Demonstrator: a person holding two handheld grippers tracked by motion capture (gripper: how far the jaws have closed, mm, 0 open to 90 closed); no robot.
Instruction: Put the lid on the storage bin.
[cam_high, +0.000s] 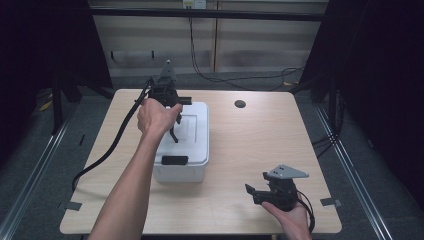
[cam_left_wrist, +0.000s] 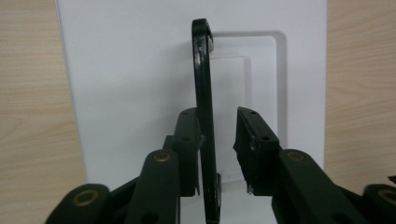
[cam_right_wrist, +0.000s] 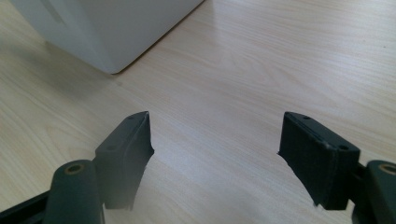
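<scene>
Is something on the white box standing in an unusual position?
Yes. The black handle on the white box's lid stands upright instead of lying flat in its recess. It is between the jaws of the left claw, touching one pad, with a gap to the other.

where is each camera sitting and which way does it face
High view: above the person's side, looking forward and down on the table; both forearms, left gripper over the white box, right gripper near the front edge.
Left gripper view: on the left gripper, looking down on the box lid; a black handle stands between its parted jaws.
Right gripper view: on the right gripper, low over the table, open jaws.
Shared: the box, seen in all three.
</scene>
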